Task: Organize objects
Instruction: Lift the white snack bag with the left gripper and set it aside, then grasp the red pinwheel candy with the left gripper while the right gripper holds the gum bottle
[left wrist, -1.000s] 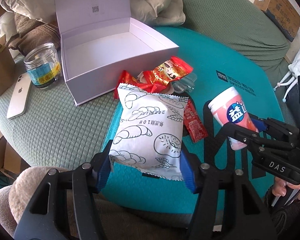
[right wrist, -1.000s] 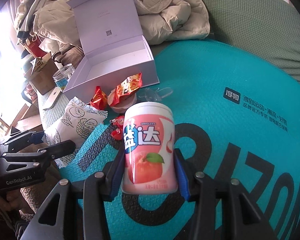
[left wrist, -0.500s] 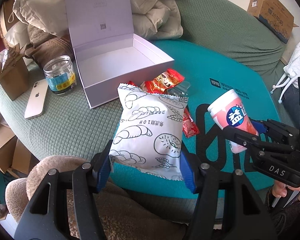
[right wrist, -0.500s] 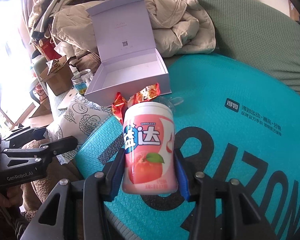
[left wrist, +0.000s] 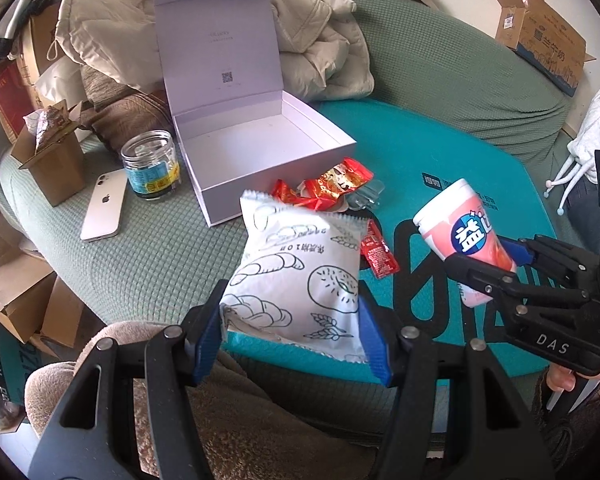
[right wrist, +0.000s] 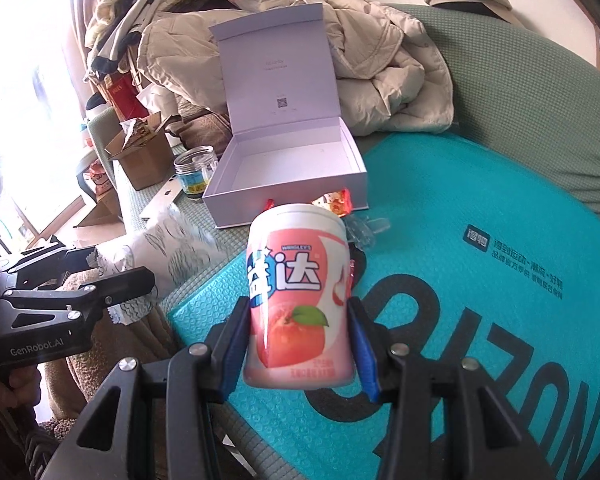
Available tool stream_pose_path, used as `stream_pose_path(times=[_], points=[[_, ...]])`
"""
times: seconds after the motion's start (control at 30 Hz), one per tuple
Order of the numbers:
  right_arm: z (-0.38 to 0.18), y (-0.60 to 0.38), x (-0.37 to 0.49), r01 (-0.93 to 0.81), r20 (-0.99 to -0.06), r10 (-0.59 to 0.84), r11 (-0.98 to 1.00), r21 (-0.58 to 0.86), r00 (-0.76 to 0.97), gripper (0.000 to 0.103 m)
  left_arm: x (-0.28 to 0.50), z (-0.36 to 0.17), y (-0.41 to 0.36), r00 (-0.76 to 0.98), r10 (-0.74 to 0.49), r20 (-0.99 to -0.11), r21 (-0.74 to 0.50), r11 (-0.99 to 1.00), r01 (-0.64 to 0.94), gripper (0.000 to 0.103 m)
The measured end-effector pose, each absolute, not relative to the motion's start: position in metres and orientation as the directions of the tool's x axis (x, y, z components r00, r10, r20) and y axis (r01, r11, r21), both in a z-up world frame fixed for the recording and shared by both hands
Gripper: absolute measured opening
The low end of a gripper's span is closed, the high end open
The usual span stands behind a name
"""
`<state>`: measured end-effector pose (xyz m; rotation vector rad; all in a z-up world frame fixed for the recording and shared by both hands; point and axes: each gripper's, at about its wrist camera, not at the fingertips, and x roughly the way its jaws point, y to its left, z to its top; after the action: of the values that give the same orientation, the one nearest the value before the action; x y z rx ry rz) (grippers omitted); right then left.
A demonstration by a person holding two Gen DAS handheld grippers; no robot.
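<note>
Clearly both loads hang lifted over the teal mat (left wrist: 440,152), ready for the open white box (left wrist: 260,148) beyond: left claw (left wrist: 292,332) pinches the bread packet (left wrist: 296,272) by its sides, right claw (right wrist: 300,348) clamps the pink gum bottle (right wrist: 296,296) upright.

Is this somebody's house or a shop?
Most likely a home, a lived-in sitting room: a green sofa with a puffy coat dumped on it, a phone and cardboard boxes lying about.
</note>
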<state>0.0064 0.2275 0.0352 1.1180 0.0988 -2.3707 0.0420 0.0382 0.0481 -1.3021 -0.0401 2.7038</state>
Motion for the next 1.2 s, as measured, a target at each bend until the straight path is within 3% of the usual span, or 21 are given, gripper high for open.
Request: stream_pose_path(times=[0.1, 0.13, 0.17, 0.2, 0.37, 0.53, 0.63, 0.77, 1.2], points=[[0.035, 0.221, 0.001, 0.492, -0.736, -0.432, -0.857, 0.156, -0.52, 0.048, 0.039, 0.05, 0.034, -0.618, 0.12, -0.777, -0.073, -0.992, -0.101, 0.057], [0.035, 0.219, -0.001, 0.493, -0.736, -0.434, -0.855, 0.157, -0.519, 0.048, 0.037, 0.05, 0.032, -0.617, 0.119, -0.778, -0.074, -0.992, -0.098, 0.051], [0.035, 0.216, -0.005, 0.494, -0.737, -0.437, -0.855, 0.16, -0.516, 0.048, 0.035, 0.051, 0.03, -0.62, 0.113, -0.777, -0.07, -0.993, -0.093, 0.035], [0.034, 0.214, -0.008, 0.495, -0.737, -0.44, -0.853, 0.165, -0.512, 0.048, 0.032, 0.051, 0.029, -0.615, 0.109, -0.781, -0.068, -0.994, -0.09, 0.034], [0.018, 0.205, -0.022, 0.491, -0.759, -0.434, -0.853, 0.174, -0.485, 0.048, 0.011, 0.034, 0.024, -0.579, 0.165, -0.799, -0.108, -0.985, -0.132, 0.034], [0.0, 0.206, -0.026, 0.469, -0.787, -0.409, -0.866, 0.174, -0.461, 0.048, -0.004, -0.009, 0.007, -0.456, 0.323, -0.829, -0.288, -0.946, -0.147, 0.034], [-0.007, 0.208, -0.03, 0.452, -0.8, -0.397, -0.874, 0.179, -0.45, 0.048, -0.007, -0.007, 0.007, -0.476, 0.294, -0.829, -0.253, -0.956, -0.15, 0.036], [-0.011, 0.207, -0.037, 0.445, -0.807, -0.391, -0.877, 0.181, -0.442, 0.048, -0.01, -0.005, 0.017, -0.462, 0.281, -0.841, -0.217, -0.958, -0.188, 0.047], [-0.016, 0.2, -0.045, 0.452, -0.81, -0.391, -0.874, 0.178, -0.437, 0.048, -0.018, -0.013, 0.009, -0.454, 0.214, -0.865, -0.169, -0.976, -0.137, 0.049]])
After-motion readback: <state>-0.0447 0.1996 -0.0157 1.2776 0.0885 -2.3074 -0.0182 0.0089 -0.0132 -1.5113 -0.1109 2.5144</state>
